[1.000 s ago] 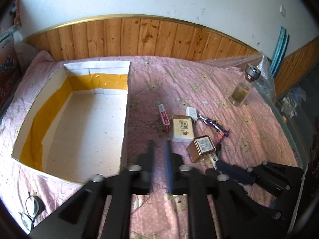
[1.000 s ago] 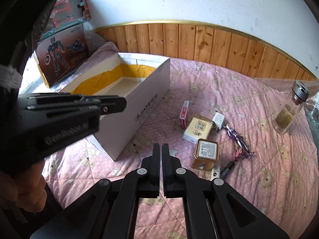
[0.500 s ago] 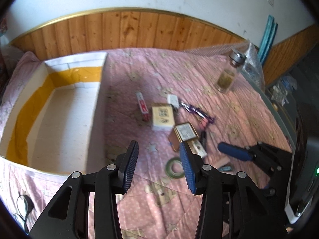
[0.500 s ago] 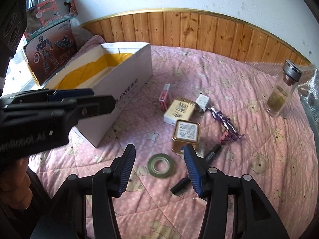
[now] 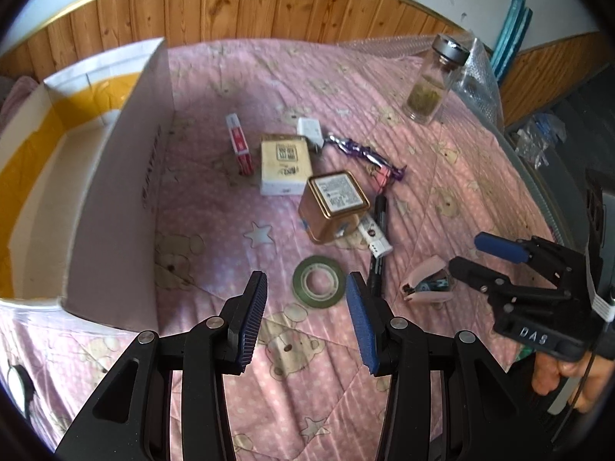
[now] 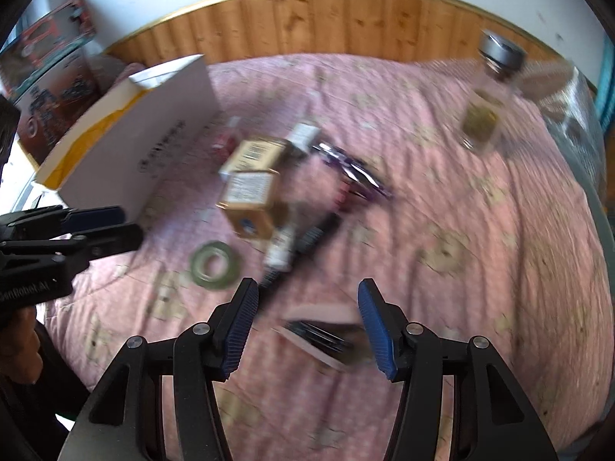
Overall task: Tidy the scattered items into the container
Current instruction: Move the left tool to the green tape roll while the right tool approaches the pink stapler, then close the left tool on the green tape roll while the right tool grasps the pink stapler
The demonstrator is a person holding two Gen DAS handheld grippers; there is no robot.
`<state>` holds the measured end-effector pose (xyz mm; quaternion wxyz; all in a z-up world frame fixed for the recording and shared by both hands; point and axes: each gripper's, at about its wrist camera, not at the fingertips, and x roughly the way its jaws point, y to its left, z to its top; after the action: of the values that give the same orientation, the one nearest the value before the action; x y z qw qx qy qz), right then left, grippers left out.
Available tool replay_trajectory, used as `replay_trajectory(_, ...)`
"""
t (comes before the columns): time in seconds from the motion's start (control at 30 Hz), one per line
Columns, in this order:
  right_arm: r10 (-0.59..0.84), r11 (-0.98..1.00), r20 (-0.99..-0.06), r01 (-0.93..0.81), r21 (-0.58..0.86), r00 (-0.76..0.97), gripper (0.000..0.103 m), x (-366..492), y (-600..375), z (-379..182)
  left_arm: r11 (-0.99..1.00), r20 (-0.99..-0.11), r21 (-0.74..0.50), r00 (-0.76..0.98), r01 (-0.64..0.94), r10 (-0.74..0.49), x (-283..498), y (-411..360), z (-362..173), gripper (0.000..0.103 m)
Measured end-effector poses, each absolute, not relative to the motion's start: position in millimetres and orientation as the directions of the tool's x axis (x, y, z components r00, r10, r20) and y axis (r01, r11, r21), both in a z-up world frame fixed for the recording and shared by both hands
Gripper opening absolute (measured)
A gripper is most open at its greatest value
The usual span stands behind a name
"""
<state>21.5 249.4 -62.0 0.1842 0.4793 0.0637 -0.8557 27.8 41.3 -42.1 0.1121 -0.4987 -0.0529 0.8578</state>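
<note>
A white open box (image 5: pixel 111 176) with yellow tape inside sits at the left on a pink quilt. Scattered beside it are a green tape roll (image 5: pixel 318 281), a gold tin (image 5: pixel 333 205), a cream box (image 5: pixel 284 169), a red card pack (image 5: pixel 239 148), a white charger (image 5: pixel 309 128), a purple wrapper (image 5: pixel 365 153), a black marker (image 5: pixel 378 238) and a pink stapler (image 5: pixel 426 284). My left gripper (image 5: pixel 305 322) is open, just short of the tape roll. My right gripper (image 6: pixel 305 330) is open above the pink stapler (image 6: pixel 319 334); that view is blurred.
A glass jar (image 5: pixel 434 84) with a grey lid stands at the far right of the bed. Wood panelling runs behind the bed. A toy box (image 6: pixel 50 73) stands left of the white box. Glasses (image 5: pixel 15 380) lie at the near left edge.
Both grippers have opened from shut and moved forward and down toward the items. The right one swung over the stapler; the left one now faces the tape roll.
</note>
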Motion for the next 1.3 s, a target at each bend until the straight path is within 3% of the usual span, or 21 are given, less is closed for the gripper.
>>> replay_trajectory(0.3, -0.272, -0.929, -0.877, 0.347, 0.131, -0.396, 0.055, 22, 275, -89, -0.971, -0.870, -0.174, -0.437, -0.163, 0.229, 23, 53, -70, 0.045)
replay_trajectory(0.53, -0.230, -0.879, -0.898, 0.477, 0.025, -0.375, 0.055, 36, 251, -107, -0.962, -0.877, -0.173, -0.413, -0.211, 0.248, 16, 67, -91, 0.045)
replay_trajectory(0.7, -0.245, -0.890, -0.910, 0.449, 0.076, -0.333, 0.055, 27, 255, -121, -0.966, -0.886, -0.161, -0.401, -0.204, 0.233, 6, 70, -104, 0.046)
replay_trajectory(0.8, -0.287, -0.901, -0.902, 0.412, 0.139, -0.324, 0.047, 22, 264, -127, -0.968, -0.891, -0.146, -0.399, -0.201, 0.218, 1, 71, -111, 0.048)
replay_trajectory(0.87, -0.296, -0.901, -0.892, 0.411, 0.142, -0.341, 0.026, 23, 265, -123, -0.970, -0.887, -0.159, -0.404, -0.185, 0.222, -1, 68, -111, 0.048)
replay_trajectory(0.9, -0.301, -0.900, -0.884, 0.413, 0.140, -0.356, 0.024, 25, 264, -121, -0.972, -0.887, -0.162, -0.407, -0.168, 0.218, -3, 65, -111, 0.048)
replay_trajectory(1.07, -0.323, -0.891, -0.872, 0.429, 0.149, -0.368, 0.022, 30, 257, -118, -0.975, -0.887, -0.195, -0.405, -0.107, 0.222, -7, 52, -113, 0.046)
replay_trajectory(1.3, -0.377, -0.880, -0.848, 0.431, 0.202, -0.372, 0.025, 24, 249, -117, -0.969, -0.883, -0.180, -0.407, -0.168, 0.234, 4, 64, -114, 0.046)
